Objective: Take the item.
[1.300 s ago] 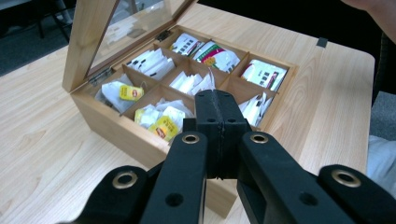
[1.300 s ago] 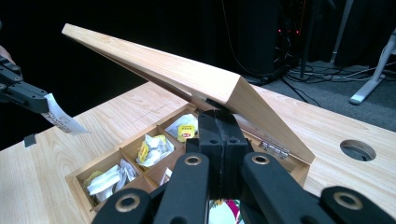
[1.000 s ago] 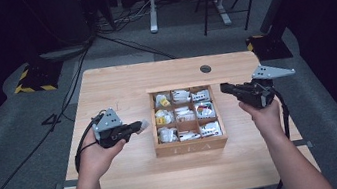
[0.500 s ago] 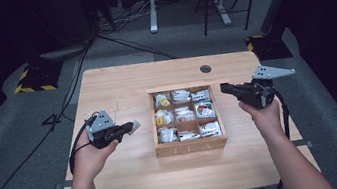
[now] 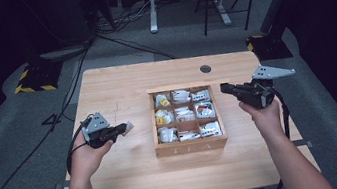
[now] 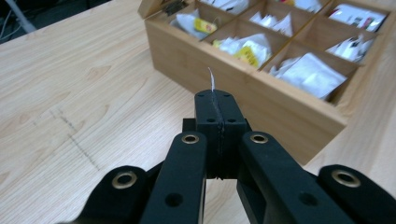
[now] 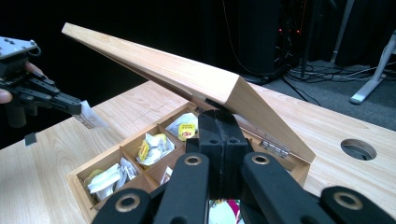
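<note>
Carrying a tea bag (image 5: 128, 126) clenched in my left gripper (image 5: 120, 129) at centre-left, right gripper (image 5: 225, 88) shut, propping the box lid (image 7: 187, 74); next, set it down

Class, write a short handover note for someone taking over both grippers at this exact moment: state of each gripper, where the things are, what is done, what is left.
Left gripper: shut on a tea bag packet, held above the table, left of the tea box.
Right gripper: shut, its jaws under the raised wooden lid, propping it open.
Tea box: open at mid-table, nine compartments all holding tea bags.
Done: lid lifted, one packet out of the box.
Left: probably set the packet down on the table, then lower the lid; keep the right gripper steady until then.
</note>
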`<state>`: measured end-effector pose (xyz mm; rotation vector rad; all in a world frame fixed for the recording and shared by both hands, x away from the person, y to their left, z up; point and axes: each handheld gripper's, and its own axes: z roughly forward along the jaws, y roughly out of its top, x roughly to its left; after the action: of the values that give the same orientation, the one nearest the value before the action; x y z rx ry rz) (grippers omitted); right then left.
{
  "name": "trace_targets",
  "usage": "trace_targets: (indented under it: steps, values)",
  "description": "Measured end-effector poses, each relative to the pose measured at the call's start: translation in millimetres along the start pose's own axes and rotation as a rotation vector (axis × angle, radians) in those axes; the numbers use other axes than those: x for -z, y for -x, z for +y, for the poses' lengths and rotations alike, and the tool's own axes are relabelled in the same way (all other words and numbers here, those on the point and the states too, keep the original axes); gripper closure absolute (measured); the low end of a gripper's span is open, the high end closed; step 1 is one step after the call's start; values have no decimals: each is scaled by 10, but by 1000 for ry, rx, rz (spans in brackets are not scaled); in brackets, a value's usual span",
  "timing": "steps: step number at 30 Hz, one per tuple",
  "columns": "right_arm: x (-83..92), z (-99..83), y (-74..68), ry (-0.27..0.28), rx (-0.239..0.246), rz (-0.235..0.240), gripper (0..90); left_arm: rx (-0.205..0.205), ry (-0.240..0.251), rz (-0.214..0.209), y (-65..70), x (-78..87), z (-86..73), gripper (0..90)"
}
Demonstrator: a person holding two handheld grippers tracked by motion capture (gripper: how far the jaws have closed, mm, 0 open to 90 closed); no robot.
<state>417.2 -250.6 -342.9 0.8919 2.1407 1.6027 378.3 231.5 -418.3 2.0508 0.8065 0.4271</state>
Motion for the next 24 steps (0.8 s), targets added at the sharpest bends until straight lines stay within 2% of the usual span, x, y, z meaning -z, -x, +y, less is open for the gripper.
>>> trace_targets:
  steps: [1, 2, 3, 12, 19, 24]
  values:
    - [0, 0, 0, 0, 0, 0, 900, -10, -13, 19, -10, -10, -10, 900]
    - [0, -1, 0, 0, 0, 0, 900, -10, -13, 19, -10, -10, -10, 900]
    - [1, -1, 0, -2, 1, -1, 900, -17, -34, 38, -26, -40, -35, 900]
    - [-12, -9, 6, -5, -3, 2, 900, -1, -61, 36, -90, -152, -136, 900]
    - [-21, -18, 8, -9, -4, 2, 900, -24, -92, 58, -98, -211, -170, 900]
    - [-21, -18, 9, -9, -4, 3, 900, -17, -100, 40, -89, -232, -188, 900]
